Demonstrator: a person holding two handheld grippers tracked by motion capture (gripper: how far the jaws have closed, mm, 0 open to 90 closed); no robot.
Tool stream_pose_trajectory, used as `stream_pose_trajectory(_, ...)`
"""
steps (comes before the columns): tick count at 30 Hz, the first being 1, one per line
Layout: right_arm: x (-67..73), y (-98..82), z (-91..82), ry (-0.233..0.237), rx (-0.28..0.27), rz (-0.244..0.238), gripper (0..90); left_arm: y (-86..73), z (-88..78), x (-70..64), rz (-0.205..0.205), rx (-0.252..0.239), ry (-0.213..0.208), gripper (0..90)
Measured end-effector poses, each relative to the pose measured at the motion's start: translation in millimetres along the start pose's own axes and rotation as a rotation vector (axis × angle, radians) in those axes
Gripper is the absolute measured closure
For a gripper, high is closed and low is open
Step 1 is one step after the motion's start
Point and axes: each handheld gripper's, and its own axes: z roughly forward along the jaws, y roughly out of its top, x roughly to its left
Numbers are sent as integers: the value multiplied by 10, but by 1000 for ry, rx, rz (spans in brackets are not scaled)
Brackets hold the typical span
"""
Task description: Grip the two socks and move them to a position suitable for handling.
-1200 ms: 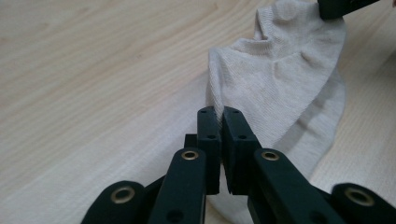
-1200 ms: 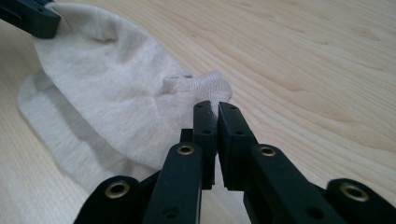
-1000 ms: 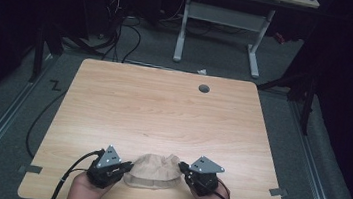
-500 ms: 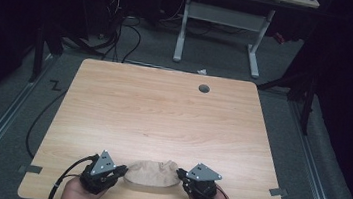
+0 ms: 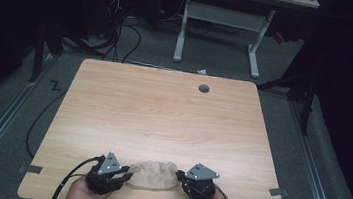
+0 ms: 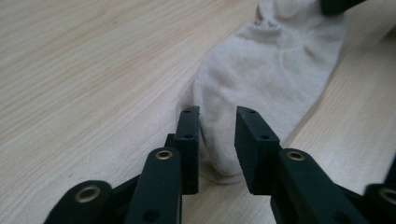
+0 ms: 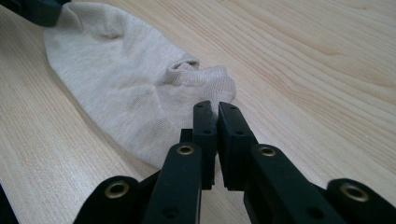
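1. Surface (image 5: 163, 113): a pale wooden top, bare over its far and middle stretches, with a small round hole (image 5: 204, 88) near the far edge. All the work sits at the near edge, between the person's two hands.

2. Sock (image 5: 153, 174): a beige sock lies flat on the wood at the near edge, stretched left to right between the two grippers. It looks spread and fairly smooth, with a few soft wrinkles and a small fold at the cuff end. I judge the laying-out or straightening to be nearly done; what is left seems to be letting go fully and drawing the hands back, or taking a fresh grip for a fold.

3. Left gripper (image 6: 217, 135): it sits at the sock's left end. Its jaws have just been opening and now stand a moderate way apart. The rounded end of the sock lies between them, brushing the inner face of one jaw, but it is no longer pinched. This side reads as released.

4. Right gripper (image 7: 217, 114): it sits at the sock's right end, jaws nearly together with only a thin slit between. A bit of the cuff edge is nipped at their tips, so this end is held and remains to be let go.
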Motion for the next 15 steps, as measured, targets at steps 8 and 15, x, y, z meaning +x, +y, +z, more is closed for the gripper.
stream_pose_trajectory(8,5,19,-37,-4,-19,2,861,70,-132,-10,3,-53,17,880)
stream_pose_trajectory(15,9,-9,20,1,17,0,860,13,-60,84,-25,-16,32,873)
